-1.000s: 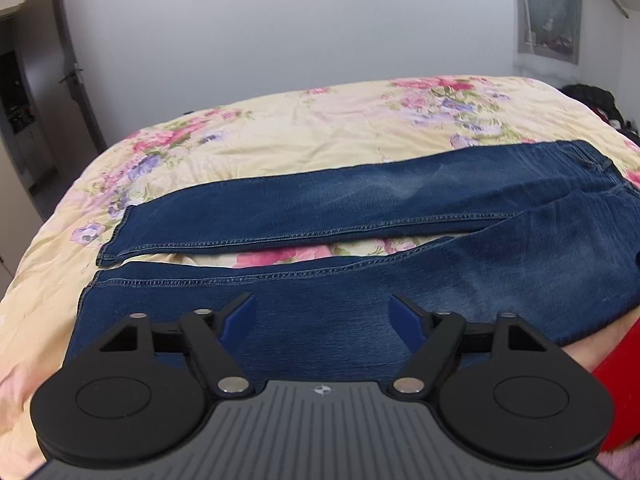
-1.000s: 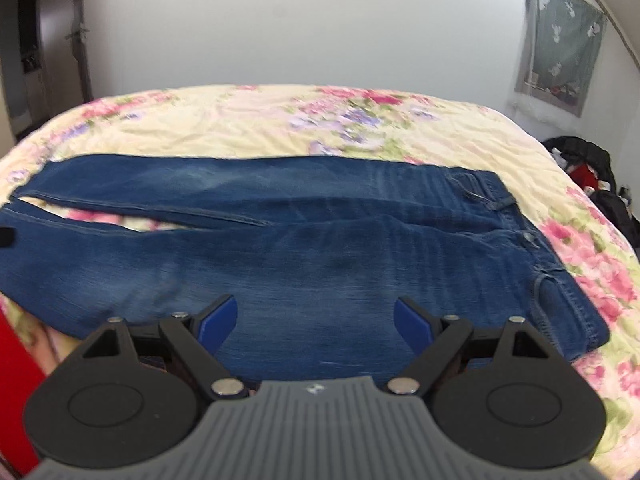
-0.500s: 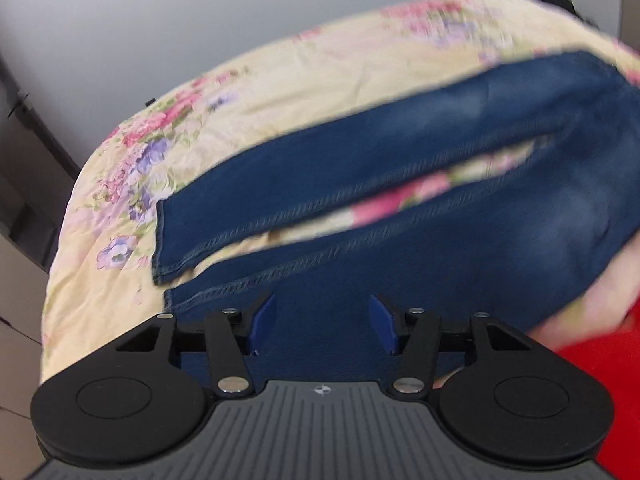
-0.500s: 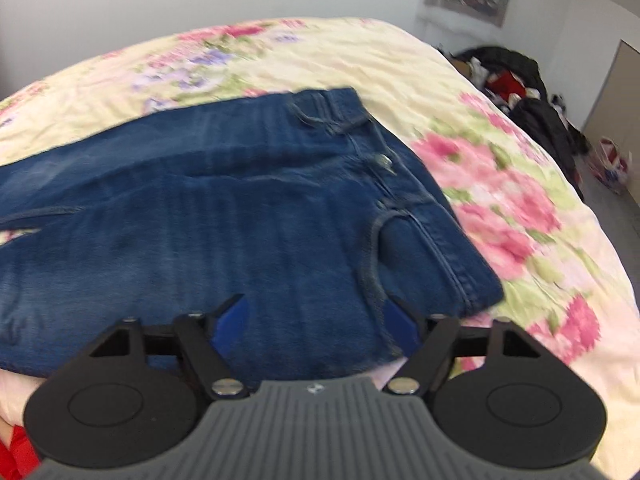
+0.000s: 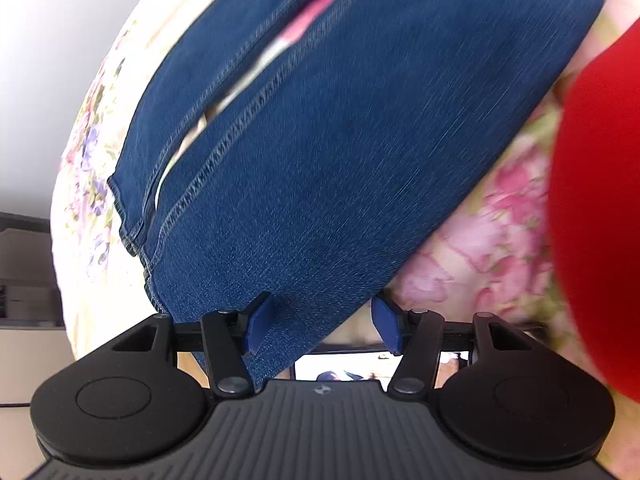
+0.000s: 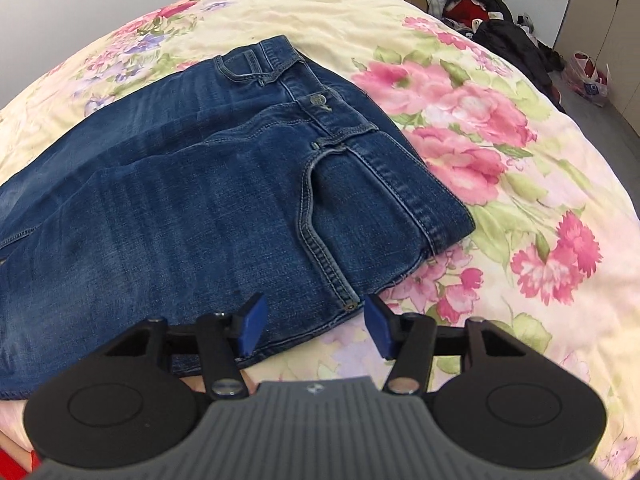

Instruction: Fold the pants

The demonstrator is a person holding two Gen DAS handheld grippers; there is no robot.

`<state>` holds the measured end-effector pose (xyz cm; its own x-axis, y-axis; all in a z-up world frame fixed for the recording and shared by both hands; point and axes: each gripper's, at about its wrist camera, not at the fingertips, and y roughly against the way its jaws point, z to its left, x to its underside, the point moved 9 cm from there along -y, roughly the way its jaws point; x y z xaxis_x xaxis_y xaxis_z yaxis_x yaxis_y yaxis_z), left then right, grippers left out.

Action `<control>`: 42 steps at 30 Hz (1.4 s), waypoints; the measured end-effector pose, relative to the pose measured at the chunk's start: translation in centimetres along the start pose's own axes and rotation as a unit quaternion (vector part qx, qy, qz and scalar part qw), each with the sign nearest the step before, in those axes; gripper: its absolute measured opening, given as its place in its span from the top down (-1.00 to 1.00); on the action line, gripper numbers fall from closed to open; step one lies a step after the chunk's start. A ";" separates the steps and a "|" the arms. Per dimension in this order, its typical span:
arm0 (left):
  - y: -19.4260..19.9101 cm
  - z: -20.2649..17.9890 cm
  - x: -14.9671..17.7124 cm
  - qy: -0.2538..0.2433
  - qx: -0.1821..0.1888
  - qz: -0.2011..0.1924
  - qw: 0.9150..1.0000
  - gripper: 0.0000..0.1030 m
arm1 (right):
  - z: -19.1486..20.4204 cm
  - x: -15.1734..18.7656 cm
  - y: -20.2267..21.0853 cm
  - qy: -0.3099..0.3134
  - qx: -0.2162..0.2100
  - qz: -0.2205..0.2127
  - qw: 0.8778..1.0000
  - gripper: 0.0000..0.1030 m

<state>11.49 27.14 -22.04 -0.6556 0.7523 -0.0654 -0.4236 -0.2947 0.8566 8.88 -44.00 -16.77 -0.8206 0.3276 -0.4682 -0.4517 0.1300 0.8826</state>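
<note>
Both sets of jaws have just been narrowing but are still spread, nothing pinched yet. Right gripper (image 6: 314, 326) straddles the near edge of the jeans (image 6: 208, 200) by the hip pocket seam; left gripper (image 5: 322, 322) sits over the near leg's edge close to the hem (image 5: 138, 236). Jeans lie flat on the floral bedspread (image 6: 500, 168). Risk: pads bite the top denim layer only, or grab bedspread w/ it, so the fold drags crooked.

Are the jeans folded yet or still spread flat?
Spread flat. The jeans lie open on the bedspread, both legs side by side with bedspread showing between them.
</note>
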 end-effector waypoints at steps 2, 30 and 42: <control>-0.3 0.0 0.0 -0.006 -0.018 0.003 1.000 -0.29 | -0.3 0.1 0.0 0.008 0.003 0.002 1.000 0.07; 13.5 16.4 -12.5 0.309 -0.156 -0.121 0.930 0.92 | -1.1 -0.4 -0.9 0.136 -0.056 0.012 0.989 0.68; 14.5 17.4 -15.2 0.290 -0.169 -0.105 0.936 0.92 | -6.0 0.3 -3.5 -0.089 -0.130 0.029 0.987 0.09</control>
<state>26.21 21.65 0.30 -0.7231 0.3978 -0.5647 -0.6908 -0.4194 0.5890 8.10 -49.97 -20.26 -0.7838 0.4890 -0.3828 -0.4999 -0.1311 0.8561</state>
